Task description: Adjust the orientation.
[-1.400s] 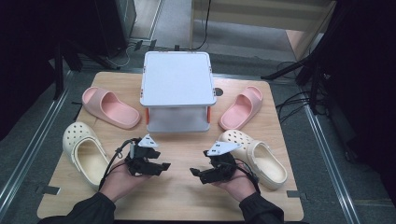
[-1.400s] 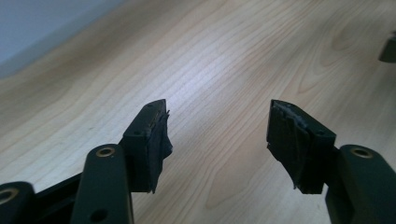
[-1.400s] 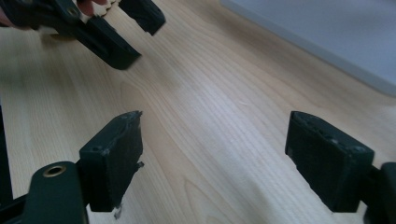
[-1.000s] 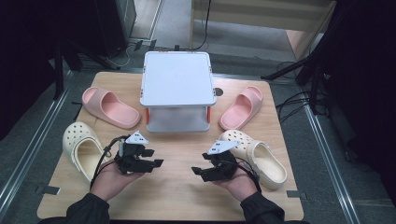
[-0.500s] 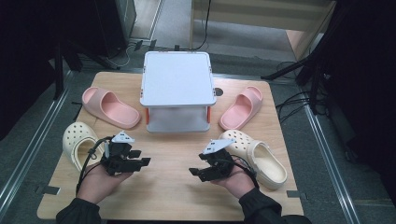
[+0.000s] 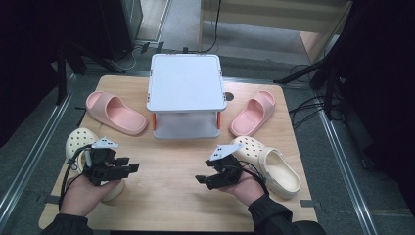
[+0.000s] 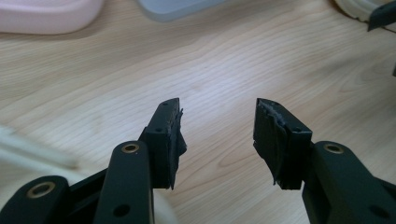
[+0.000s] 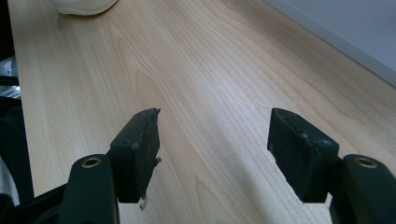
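My left gripper (image 6: 131, 166) hovers over the toe end of the left cream clog (image 6: 78, 142), pointing right. Its jaws have just been closing a little and still stand apart, with nothing between them but bare wood in the left gripper view (image 7: 217, 116). My right gripper (image 6: 201, 180) points left, just beside the right cream clog (image 6: 274, 166). It is open over bare tabletop in the right gripper view (image 8: 212, 121). A pink slide (image 6: 115, 112) lies at the back left and its mate (image 6: 252, 113) at the back right.
A white two-level rack (image 6: 186, 83) stands at the middle back of the wooden table (image 6: 166, 205). Dark floor, metal rails and cables surround the table. Bare wood lies between the two grippers.
My left hand has drifted left, from the table's middle to above the left cream clog. The right hand has stayed where it was.
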A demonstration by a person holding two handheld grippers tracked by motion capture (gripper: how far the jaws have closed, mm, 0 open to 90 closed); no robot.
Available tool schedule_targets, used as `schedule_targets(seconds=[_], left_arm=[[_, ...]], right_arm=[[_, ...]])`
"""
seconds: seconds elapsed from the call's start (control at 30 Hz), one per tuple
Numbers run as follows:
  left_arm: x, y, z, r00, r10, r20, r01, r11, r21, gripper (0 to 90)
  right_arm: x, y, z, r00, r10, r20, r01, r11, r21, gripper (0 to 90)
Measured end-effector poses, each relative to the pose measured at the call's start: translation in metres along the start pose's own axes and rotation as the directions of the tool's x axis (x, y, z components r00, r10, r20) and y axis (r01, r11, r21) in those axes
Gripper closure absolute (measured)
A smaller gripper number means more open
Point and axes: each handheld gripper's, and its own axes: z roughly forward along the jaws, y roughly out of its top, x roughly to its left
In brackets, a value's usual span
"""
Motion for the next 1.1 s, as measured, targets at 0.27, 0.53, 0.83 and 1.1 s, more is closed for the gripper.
schedule_targets(seconds=[0.27,0.53,0.83,1.1], left_arm=[[0.019,-0.011,-0.015,0.9966,-0.055,-0.061,0.053,0.9982,-0.028,50.4],[0.035,-0.017,-0.021,0.9833,-0.135,-0.123,0.130,0.9904,-0.047,48.1],[0.055,-0.014,-0.009,0.9577,-0.207,-0.200,0.201,0.9783,-0.052,46.6],[0.060,-0.004,0.004,0.9402,-0.221,-0.260,0.216,0.9753,-0.046,45.7]], right_arm=[[-0.001,0.002,0.002,1.0000,-0.002,-0.001,0.002,1.000,0.010,34.7],[0.000,0.002,0.004,1.0000,-0.003,0.001,0.003,1.000,0.024,34.3],[-0.001,0.002,0.005,0.9999,-0.011,0.008,0.011,0.999,0.032,33.8],[0.000,-0.001,0.005,0.9999,-0.008,0.014,0.007,0.999,0.038,33.7]])
